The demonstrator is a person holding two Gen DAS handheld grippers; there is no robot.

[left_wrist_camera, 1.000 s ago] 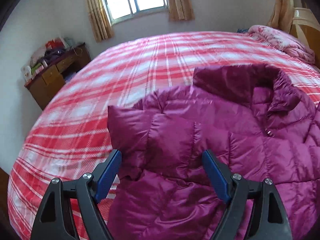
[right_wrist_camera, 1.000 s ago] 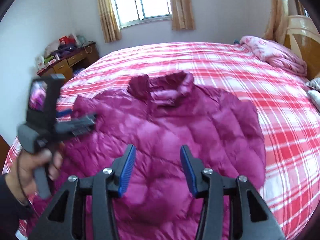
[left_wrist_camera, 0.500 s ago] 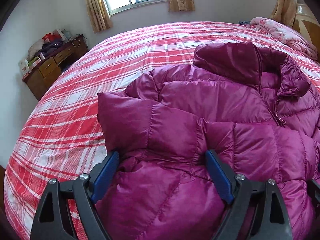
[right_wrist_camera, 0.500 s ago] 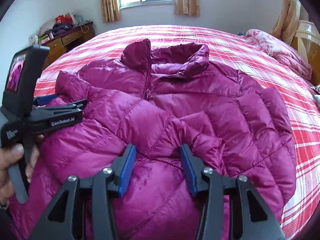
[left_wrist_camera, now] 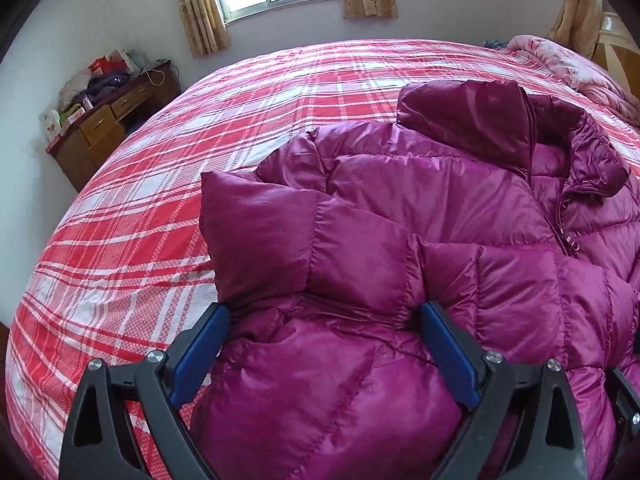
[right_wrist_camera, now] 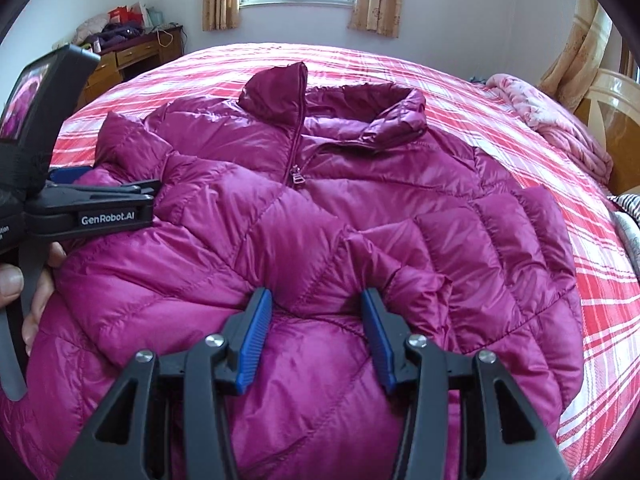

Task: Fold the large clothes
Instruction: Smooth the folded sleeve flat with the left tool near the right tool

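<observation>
Both grippers down on the lower half of the jacket, collar pointing away toward the window.

Left wrist view: left gripper (left_wrist_camera: 324, 344) spread wide, blue pads either side of a puffy fold of the magenta down jacket (left_wrist_camera: 420, 216), fabric bulging between them but not pinched; folded-in left sleeve (left_wrist_camera: 272, 236) lies just ahead of the tips, collar (left_wrist_camera: 480, 120) further on and to the right, plaid bed (left_wrist_camera: 200, 152) open to the left. Right wrist view: right gripper (right_wrist_camera: 316, 332) about half open, straddling a ridge of jacket (right_wrist_camera: 304, 208) near mid-body, nothing clamped; jacket's long axis runs straight away from it, zipper pull (right_wrist_camera: 296, 176) dead ahead, right sleeve (right_wrist_camera: 512, 248) folded in just to the right; left gripper (right_wrist_camera: 104, 204) sits over the opposite edge. Each gripper is nearer its own side.
</observation>
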